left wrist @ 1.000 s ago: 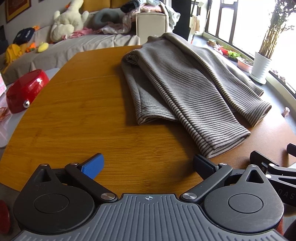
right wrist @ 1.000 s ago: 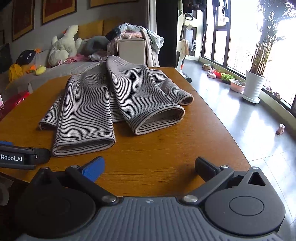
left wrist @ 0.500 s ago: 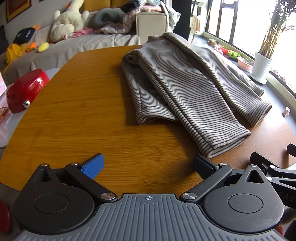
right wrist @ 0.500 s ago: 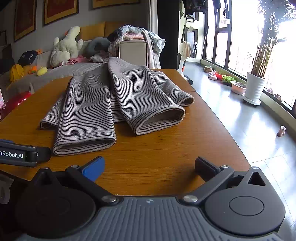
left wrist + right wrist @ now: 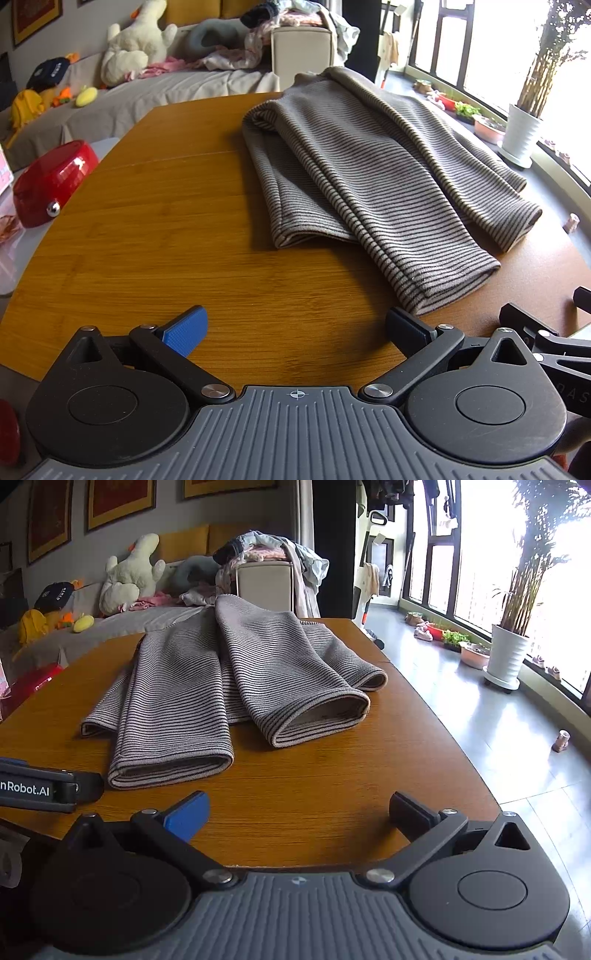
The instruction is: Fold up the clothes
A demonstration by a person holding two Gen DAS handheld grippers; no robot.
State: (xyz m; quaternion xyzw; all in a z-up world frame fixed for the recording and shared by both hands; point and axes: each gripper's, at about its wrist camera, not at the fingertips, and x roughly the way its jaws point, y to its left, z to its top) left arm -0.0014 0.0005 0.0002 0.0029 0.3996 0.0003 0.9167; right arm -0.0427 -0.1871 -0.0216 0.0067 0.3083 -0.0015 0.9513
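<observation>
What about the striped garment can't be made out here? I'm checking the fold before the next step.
- Striped garment: its far end drops past the table edge in both views.
- Lower layers: covered by the upper folds.
- Garment type: not clear.
- Right gripper: cut off by the left view's edge; its fingers are open in its own view.

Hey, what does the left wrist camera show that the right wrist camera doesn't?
Only the left wrist view shows the red appliance beside the table in full, with its chrome knob. Only the right wrist view shows the framed pictures on the wall and the open cuff of one trouser leg. Both show the striped trousers on the wooden table, the white plush toy, the potted plant, and both the left gripper and right gripper open and empty.
</observation>
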